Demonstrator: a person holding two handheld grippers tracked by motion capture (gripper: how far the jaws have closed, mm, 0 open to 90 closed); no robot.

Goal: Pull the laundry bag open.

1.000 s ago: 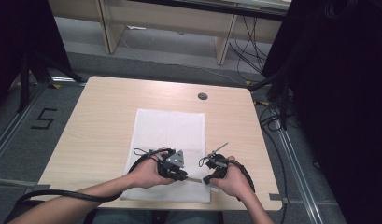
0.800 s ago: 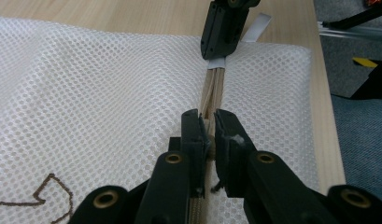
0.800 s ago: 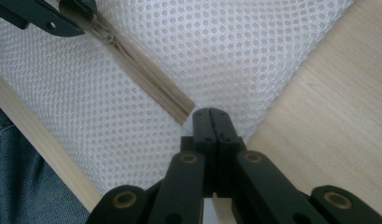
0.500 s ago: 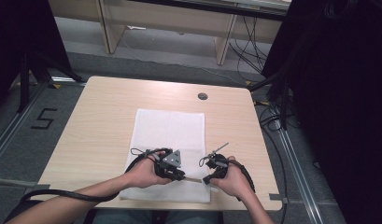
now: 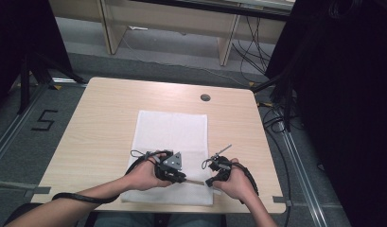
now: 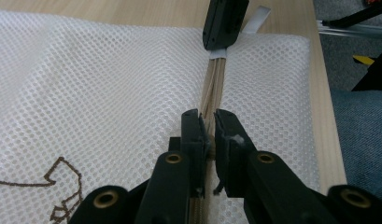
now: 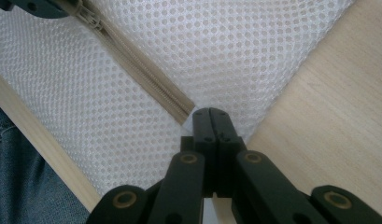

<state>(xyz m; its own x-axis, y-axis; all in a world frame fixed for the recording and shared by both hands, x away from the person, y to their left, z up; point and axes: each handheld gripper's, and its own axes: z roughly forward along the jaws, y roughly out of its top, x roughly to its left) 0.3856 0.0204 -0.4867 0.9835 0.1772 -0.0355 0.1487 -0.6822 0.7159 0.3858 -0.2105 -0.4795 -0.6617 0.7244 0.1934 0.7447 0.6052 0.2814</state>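
White mesh laundry bag (image 5: pixel 171 156) lies flat on the wooden table (image 5: pixel 101 118), near its front edge, as 2 hand-held grippers work its beige zipper (image 6: pixel 212 88). Left gripper (image 6: pixel 208 135) sits slightly further left than half a second ago, its jaws pinching what appears to be the zipper slider, suggesting the zip is being drawn along. Right gripper (image 7: pixel 211 122) is clenched on the fabric tab at the zipper's end, anchoring the bag. The slider itself is hidden between the jaws, and the bag's near corner is cut off.
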